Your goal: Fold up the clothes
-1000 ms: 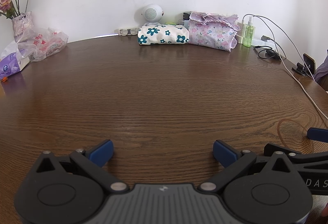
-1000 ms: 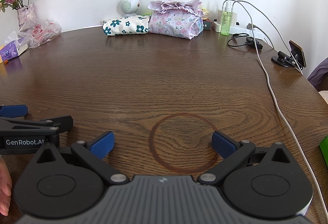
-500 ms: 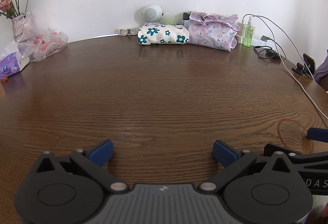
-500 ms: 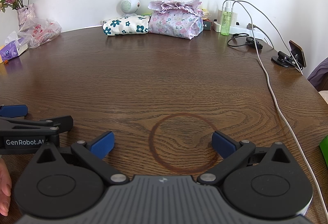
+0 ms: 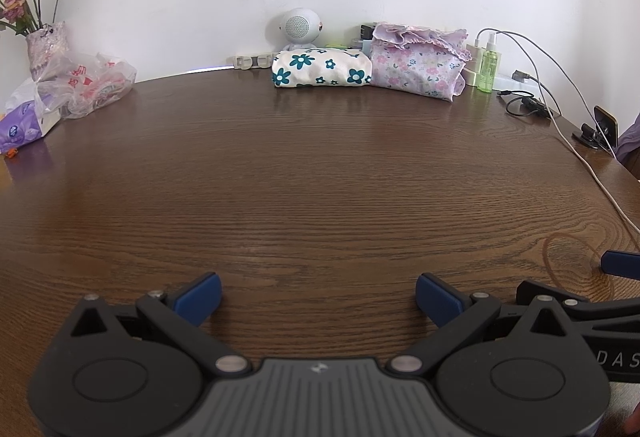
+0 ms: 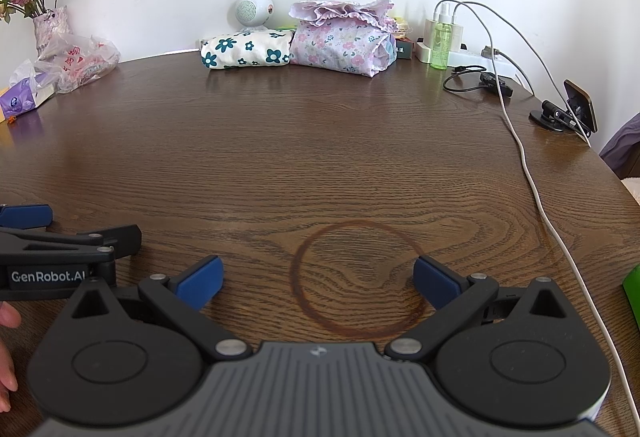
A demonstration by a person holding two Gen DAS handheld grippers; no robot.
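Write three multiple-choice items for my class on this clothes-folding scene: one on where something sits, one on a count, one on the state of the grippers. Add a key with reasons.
1. Where does the green spray bottle stand?
A. by the flower vase
B. at the far edge of the table, right of the pink floral bundle
C. inside the ring stain

2. How many folded garments lie on the wooden table?
A. one
B. two
C. four

3. How are the two grippers?
A. both open and empty
B. both shut on cloth
C. left open, right shut

Key:
1 B, it stands beside the charger, right of the pink bundle.
2 B, only the teal-flowered bundle and the pink one show.
3 A, the left gripper and right gripper show blue pads wide apart over bare wood.
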